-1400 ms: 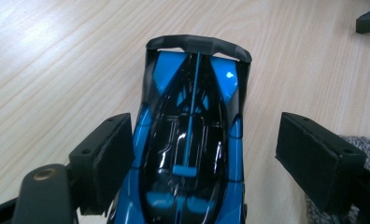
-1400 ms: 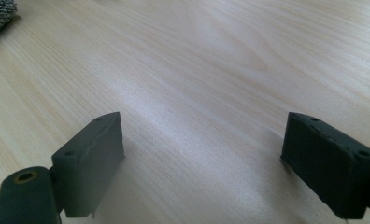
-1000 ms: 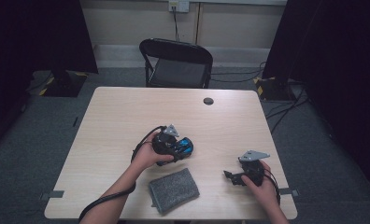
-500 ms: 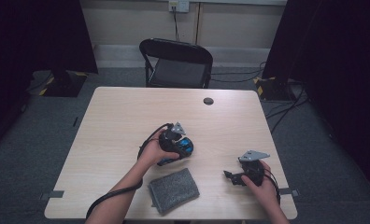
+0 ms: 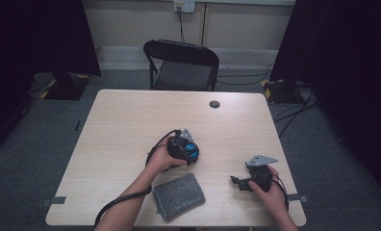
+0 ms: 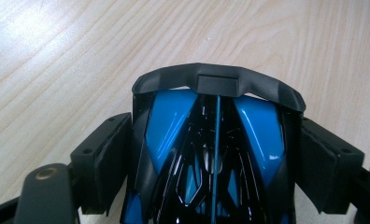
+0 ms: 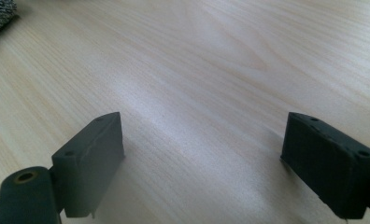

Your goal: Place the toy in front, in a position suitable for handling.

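My left gripper clamps a blue-and-black toy car at mid-frame, jaws snug on both its flanks.
Right gripper rests lower right, jaws spread wide, empty — grey cloth at bottom centre. Next, prob. carrying the car to a spot — grip must hold.

- My light wooden table stands on grey carpet.
- Beyond its far edge I see a black folding chair.
- Dark curtains flank a pale wall.
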Action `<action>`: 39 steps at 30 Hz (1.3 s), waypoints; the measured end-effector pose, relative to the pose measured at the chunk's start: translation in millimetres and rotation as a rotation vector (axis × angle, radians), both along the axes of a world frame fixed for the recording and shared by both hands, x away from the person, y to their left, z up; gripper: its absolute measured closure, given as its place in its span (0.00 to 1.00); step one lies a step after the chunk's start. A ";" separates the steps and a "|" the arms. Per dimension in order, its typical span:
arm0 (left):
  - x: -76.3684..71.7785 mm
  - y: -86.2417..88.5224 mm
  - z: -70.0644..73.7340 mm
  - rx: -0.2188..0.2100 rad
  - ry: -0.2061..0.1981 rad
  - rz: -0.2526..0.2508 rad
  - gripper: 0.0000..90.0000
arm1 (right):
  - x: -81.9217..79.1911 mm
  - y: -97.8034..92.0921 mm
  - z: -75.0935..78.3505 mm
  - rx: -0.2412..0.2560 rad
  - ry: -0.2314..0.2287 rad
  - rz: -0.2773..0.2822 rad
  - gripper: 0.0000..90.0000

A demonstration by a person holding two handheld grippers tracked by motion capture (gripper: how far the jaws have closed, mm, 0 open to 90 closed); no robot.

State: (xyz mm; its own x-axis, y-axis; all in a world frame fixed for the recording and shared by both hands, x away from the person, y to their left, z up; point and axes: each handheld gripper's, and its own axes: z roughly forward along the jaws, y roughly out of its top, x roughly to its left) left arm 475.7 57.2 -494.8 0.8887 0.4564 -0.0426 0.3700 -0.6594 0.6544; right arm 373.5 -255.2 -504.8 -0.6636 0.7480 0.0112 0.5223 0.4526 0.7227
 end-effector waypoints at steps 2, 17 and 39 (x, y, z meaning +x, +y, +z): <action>-0.7 -0.3 0.5 0.006 -0.002 0.000 0.26 | 0.0 0.0 0.0 0.000 0.000 0.000 0.14; 0.4 9.0 13.9 -0.005 0.001 0.076 0.27 | 0.0 0.0 0.0 0.000 0.000 0.000 0.14; 1.8 47.6 54.3 -0.040 -0.010 0.172 0.28 | 0.0 0.0 0.0 0.000 0.000 0.000 0.14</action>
State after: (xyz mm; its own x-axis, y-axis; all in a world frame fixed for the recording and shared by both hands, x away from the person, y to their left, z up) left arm 477.6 104.7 -440.5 0.7981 0.6000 -0.0550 0.4685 -0.5605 0.6829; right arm 373.5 -255.2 -504.8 -0.6635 0.7481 0.0114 0.5225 0.4524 0.7227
